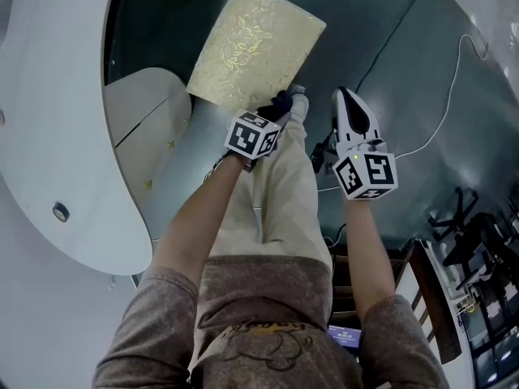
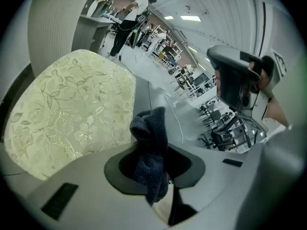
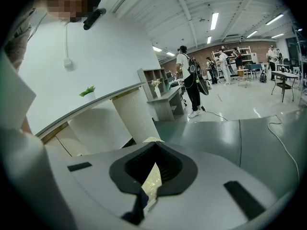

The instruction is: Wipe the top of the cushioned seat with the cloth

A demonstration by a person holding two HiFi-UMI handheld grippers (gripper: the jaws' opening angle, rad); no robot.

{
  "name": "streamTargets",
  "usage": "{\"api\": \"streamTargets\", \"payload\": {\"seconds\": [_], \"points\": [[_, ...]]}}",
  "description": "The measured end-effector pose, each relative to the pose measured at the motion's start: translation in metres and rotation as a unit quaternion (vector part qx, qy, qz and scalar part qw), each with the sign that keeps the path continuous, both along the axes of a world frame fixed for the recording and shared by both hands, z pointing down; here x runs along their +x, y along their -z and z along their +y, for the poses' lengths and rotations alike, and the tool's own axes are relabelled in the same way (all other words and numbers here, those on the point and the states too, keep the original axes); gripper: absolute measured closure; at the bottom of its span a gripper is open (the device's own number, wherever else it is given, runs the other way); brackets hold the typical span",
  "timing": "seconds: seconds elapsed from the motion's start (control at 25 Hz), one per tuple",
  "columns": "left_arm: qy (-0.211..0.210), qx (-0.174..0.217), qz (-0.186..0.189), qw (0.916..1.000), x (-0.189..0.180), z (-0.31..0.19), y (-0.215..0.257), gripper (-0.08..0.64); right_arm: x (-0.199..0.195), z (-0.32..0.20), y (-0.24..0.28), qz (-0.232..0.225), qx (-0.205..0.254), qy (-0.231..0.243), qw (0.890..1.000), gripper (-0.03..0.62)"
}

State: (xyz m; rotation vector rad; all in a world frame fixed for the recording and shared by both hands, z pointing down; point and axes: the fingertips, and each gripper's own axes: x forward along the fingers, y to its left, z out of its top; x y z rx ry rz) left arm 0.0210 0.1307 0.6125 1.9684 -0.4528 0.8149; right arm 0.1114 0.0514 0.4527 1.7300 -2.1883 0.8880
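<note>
The cushioned seat [image 1: 255, 45] has a pale gold floral top and stands on the floor ahead of me; it fills the left of the left gripper view [image 2: 72, 109]. My left gripper [image 1: 280, 108] hangs just off the seat's near edge, shut on a dark blue cloth [image 2: 149, 152] that sticks up between the jaws. The cloth [image 1: 276, 104] is above the floor and touches no part of the seat. My right gripper [image 1: 347, 102] is to the right of the seat, over bare floor, jaws shut with nothing in them [image 3: 153, 171].
A white curved counter [image 1: 49, 136] and a pale cabinet [image 1: 142, 128] close off the left. A thin cable [image 1: 442, 112] runs over the grey floor at right. Dark chairs [image 1: 470, 233] stand at lower right. People [image 3: 189, 80] stand far off.
</note>
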Motion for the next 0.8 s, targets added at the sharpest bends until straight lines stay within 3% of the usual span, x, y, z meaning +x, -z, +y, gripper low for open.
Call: {"api": "streamTargets", "payload": {"seconds": [0.2,0.52,0.8], "points": [[0.012,0.012,-0.003,0.9999,-0.02,-0.008,0.022,0.46,-0.005,-0.003,0.001,-0.003,0.006,0.001,1.0,0.586],[0.04,0.042,-0.049,0.9971,-0.085,-0.03,0.034,0.46,-0.023,-0.004,-0.001,-0.009,0.009,0.012,1.0,0.586],[0.121,0.074,-0.114,0.9833,-0.159,-0.057,0.024,0.46,-0.036,-0.004,0.0,-0.01,0.006,0.027,1.0,0.586]]}}
